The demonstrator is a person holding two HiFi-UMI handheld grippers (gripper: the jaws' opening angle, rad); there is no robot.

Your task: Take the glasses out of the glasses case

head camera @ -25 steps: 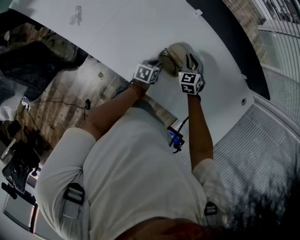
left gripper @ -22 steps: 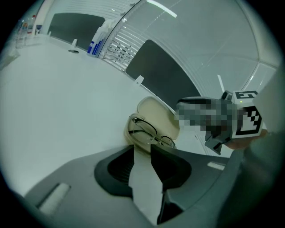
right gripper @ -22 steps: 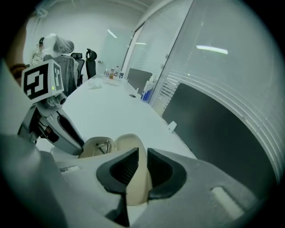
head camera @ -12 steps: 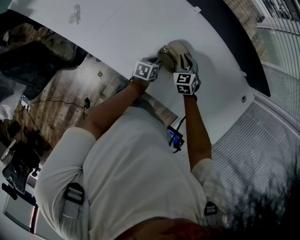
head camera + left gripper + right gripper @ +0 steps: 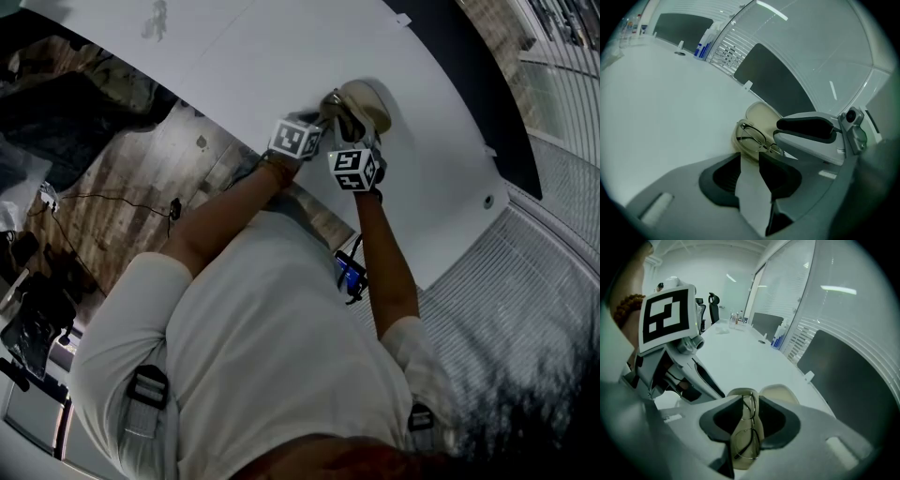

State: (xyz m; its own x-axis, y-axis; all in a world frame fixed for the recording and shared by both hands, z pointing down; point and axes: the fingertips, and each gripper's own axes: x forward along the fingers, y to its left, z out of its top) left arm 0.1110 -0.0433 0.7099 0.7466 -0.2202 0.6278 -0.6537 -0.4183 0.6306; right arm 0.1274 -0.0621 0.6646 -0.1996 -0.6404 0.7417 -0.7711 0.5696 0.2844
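Glasses case (image 5: 364,97) lying open on white desk (image 5: 281,56), pale lid tipped back against the desk, lower half nearer the person. Glasses (image 5: 751,414) with thin dark frame lying lengthwise inside the lower half, not yet lifted out

Right claw (image 5: 751,401) angled down over the case from the near side, jaws spread partway and just been opening, one on each side of the glasses. Frame visible in the gap between them, pads not pressing on it. Black finger of this claw also seen from the left gripper view, hanging just over the right end of the glasses

Left claw (image 5: 750,157) at the left end of the case, tips right at the rim of the lower half, jaws a little apart, pale strip of desk showing through the gap. Cannot tell whether the pads press on that rim

Both claws close together over the case in the head view, bare forearms reaching forward from a white shirt (image 5: 272,347). Bead bracelet (image 5: 627,306) at the left wrist. Farther along the desk, dark panel (image 5: 843,376) standing at its edge, office chair (image 5: 712,303) well beyond
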